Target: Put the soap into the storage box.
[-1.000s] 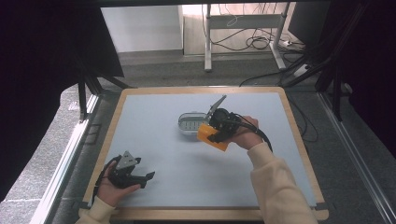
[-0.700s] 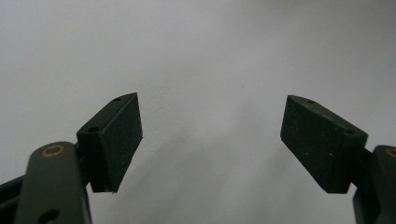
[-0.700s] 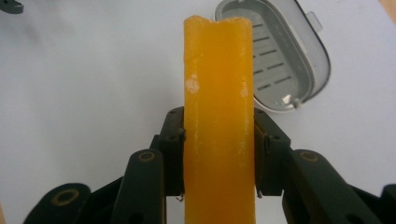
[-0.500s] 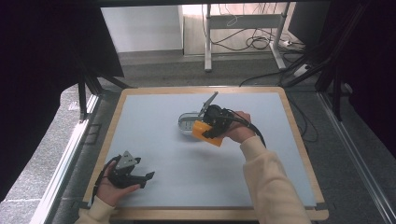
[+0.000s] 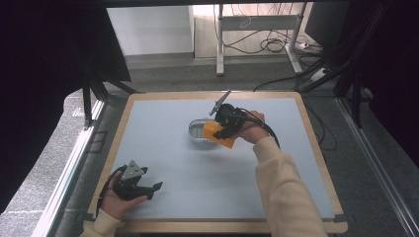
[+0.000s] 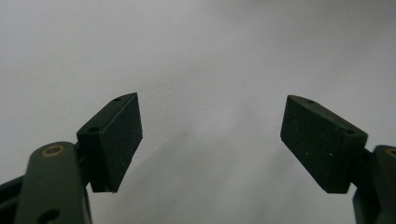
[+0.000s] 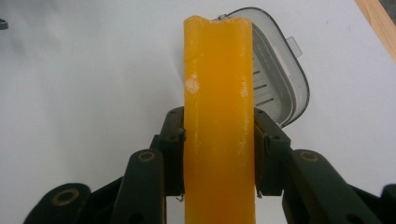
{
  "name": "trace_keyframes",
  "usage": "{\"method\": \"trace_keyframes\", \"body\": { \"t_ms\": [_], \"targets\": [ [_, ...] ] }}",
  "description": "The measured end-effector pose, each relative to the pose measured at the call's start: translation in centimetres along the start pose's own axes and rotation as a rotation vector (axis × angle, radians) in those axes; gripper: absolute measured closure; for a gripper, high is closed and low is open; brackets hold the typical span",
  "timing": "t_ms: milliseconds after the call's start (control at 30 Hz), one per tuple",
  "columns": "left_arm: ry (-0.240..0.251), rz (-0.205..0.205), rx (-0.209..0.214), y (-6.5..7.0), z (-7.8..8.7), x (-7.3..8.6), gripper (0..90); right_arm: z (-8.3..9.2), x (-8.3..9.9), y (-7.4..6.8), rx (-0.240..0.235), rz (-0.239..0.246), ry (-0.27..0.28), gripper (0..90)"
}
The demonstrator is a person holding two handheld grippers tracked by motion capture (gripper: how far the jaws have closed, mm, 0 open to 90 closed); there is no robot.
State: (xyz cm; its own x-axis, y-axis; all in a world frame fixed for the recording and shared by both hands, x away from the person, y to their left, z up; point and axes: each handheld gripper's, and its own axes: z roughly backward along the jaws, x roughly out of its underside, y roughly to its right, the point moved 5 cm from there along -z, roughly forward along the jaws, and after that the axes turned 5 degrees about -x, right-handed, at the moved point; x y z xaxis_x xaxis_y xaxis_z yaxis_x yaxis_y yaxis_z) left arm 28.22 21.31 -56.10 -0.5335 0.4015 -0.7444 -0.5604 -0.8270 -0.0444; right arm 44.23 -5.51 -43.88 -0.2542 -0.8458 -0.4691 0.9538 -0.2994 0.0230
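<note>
- While the person's left hand [image 5: 114, 197] is resting near the table's front left corner, the right gripper [image 5: 225, 126] is pinching a thick orange block with a waxy, soap-like surface [image 5: 219, 135] just past the middle of the pale grey tabletop with a light wooden rim [image 5: 163, 148].
- Seen from the right gripper view, that gripper [image 7: 218, 154] is pressing its two black jaws flat against the long sides of the orange block [image 7: 218, 116], which is standing up between them and running on past their tips.
- Beyond the block's far end, a small grey plastic container with rounded corners and slotted ridges inside [image 7: 275, 70] is lying on the table, partly hidden behind the block.
- From the high view, the block is sitting at the near right edge of the container [image 5: 199, 131]; whether the two are touching is not clear.
- The person's right hand [image 5: 251, 127], in a cream sleeve [image 5: 284, 192], is reaching in from the lower right, with a black cable [image 5: 269, 131] looping over the wrist.
- The left gripper [image 5: 136, 185] is lying low at the table, well apart from the block, its grey three-cornered plate [image 5: 132, 170] facing up.
- In the left gripper view, the left gripper [image 6: 210, 140] is holding its jaws spread wide over bare grey surface, nothing between the pads [image 6: 121, 140].
</note>
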Motion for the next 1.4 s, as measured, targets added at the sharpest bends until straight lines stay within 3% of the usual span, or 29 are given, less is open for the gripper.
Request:
{"method": "trace_keyframes", "body": {
  "t_ms": [200,967,1400],
  "targets": [
    [-0.001,0.002,-0.001,-0.1,0.1,0.1,20.4,-0.6,-0.6,0.6,0.01,-0.009,0.006,61.8],
    [-0.001,0.021,0.001,-0.6,-0.2,0.1,20.4,-2.4,-2.0,2.7,-0.019,0.048,-0.012,61.8],
    [-0.002,0.002,0.011,-0.1,-0.2,0.1,20.4,-3.2,-3.2,3.6,-0.027,0.084,-0.017,61.8]
  ]
}}
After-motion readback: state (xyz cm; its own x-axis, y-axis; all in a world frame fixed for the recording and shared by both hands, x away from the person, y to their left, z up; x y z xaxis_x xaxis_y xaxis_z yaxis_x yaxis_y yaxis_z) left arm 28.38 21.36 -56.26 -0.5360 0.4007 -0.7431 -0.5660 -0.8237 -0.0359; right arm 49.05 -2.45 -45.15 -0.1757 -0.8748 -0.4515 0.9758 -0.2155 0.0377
